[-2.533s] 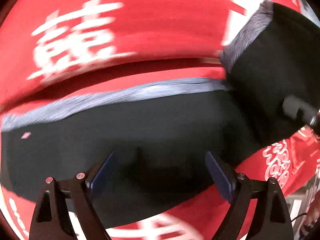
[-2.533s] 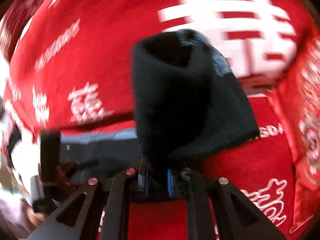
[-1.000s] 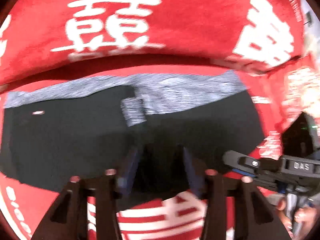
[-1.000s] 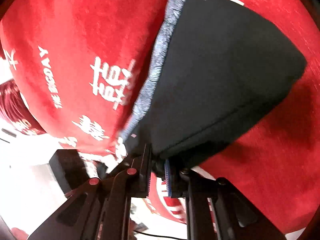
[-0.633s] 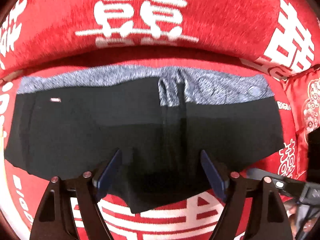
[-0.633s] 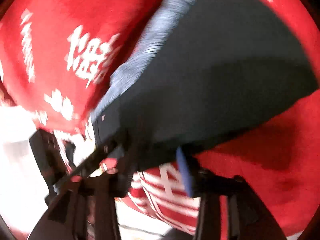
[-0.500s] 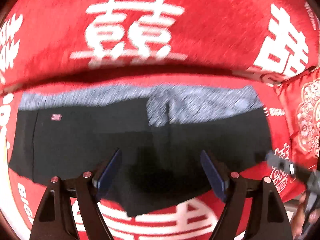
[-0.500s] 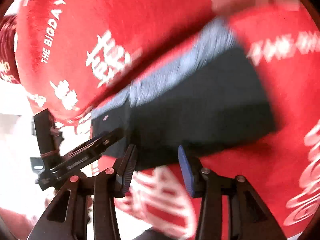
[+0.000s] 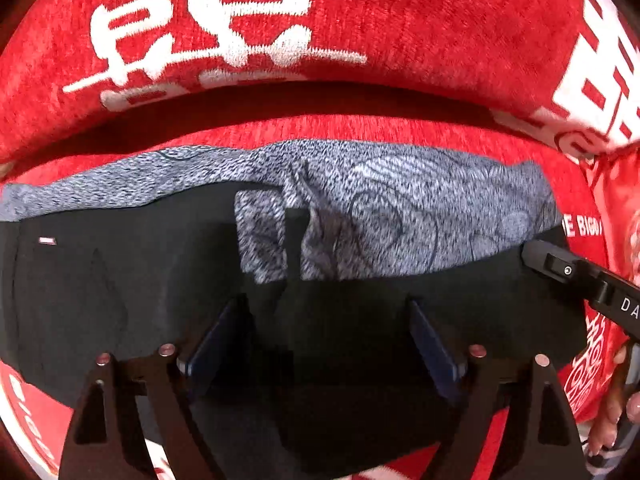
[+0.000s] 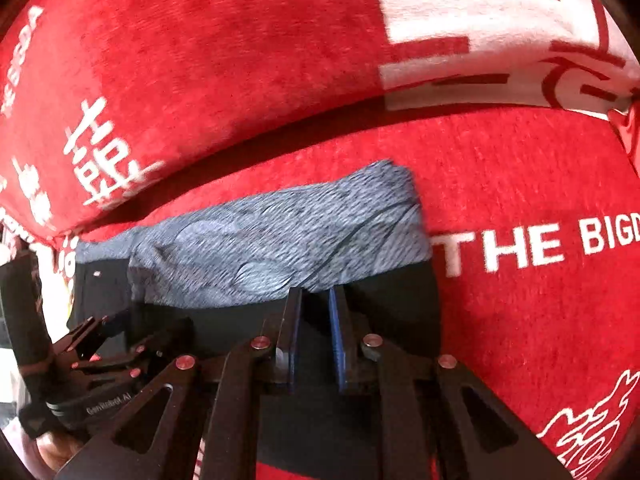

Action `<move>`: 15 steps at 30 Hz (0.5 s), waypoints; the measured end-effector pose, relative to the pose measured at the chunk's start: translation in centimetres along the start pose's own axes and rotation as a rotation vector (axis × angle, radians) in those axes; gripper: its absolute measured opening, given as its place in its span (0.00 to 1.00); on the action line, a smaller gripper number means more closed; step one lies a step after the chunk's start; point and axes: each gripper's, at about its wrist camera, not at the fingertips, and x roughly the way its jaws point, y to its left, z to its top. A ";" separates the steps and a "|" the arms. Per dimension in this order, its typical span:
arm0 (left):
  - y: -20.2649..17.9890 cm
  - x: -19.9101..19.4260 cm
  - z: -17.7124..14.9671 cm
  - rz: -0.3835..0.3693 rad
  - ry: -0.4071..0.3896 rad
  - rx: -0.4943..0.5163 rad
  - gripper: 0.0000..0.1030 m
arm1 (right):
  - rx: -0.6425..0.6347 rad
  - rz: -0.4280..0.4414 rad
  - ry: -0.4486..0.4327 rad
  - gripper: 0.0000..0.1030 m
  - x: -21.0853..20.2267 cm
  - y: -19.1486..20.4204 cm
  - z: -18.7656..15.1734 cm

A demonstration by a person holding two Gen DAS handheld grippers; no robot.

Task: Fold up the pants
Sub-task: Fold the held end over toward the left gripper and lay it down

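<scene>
The black pants point(image 9: 120, 300), grey waistband point(image 9: 400, 216) toward the back cushion of the red sofa seat point(image 10: 520, 184), lie under the emptily opening left gripper point(image 9: 328, 344) and closing right gripper point(image 10: 314, 336), which should pinch fabric squarely.

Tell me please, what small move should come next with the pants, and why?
Probably close the left gripper on the black fabric beneath it. Its jaws are opening over the pants, which lie flat on the red cover. The right gripper is closing at the grey waistband.
</scene>
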 end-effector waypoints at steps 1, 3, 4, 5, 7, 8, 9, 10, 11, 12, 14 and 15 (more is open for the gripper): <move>-0.1 -0.3 -0.2 0.013 0.008 0.004 0.84 | -0.007 0.002 0.002 0.15 0.0 0.4 -0.2; 0.7 -1.3 -0.8 0.030 0.017 -0.006 0.84 | -0.036 0.005 0.012 0.15 -0.2 1.1 -0.5; 0.9 -1.8 -1.1 0.046 0.018 -0.018 0.84 | -0.040 0.008 0.017 0.15 -0.2 1.3 -0.7; 1.2 -2.1 -1.5 0.059 0.019 -0.030 0.84 | -0.044 0.013 0.029 0.15 -0.1 1.7 -0.7; 2.3 -3.0 -2.0 0.071 0.025 -0.056 0.84 | -0.059 0.016 0.055 0.15 0.1 2.8 -0.7; 3.0 -3.4 -2.2 0.073 0.032 -0.072 0.84 | -0.069 0.018 0.066 0.15 0.1 3.2 -0.8; 3.7 -3.8 -2.4 0.072 0.037 -0.088 0.84 | -0.086 0.021 0.083 0.15 0.4 4.1 -1.0; 4.1 -4.1 -2.6 0.072 0.037 -0.098 0.84 | -0.105 0.022 0.094 0.15 0.9 5.0 -1.3; 4.6 -4.6 -2.9 0.075 0.033 -0.106 0.84 | -0.128 0.022 0.104 0.15 1.1 5.9 -1.7; 5.9 -5.1 -3.5 0.079 0.029 -0.106 0.84 | -0.151 0.020 0.113 0.15 1.4 6.8 -2.0; 7.0 -6.1 -3.9 0.111 0.018 -0.102 0.84 | -0.180 0.012 0.127 0.15 1.5 7.5 -2.6; 7.5 -6.4 -4.1 0.118 0.014 -0.105 0.84 | -0.183 0.017 0.136 0.15 1.8 8.3 -2.8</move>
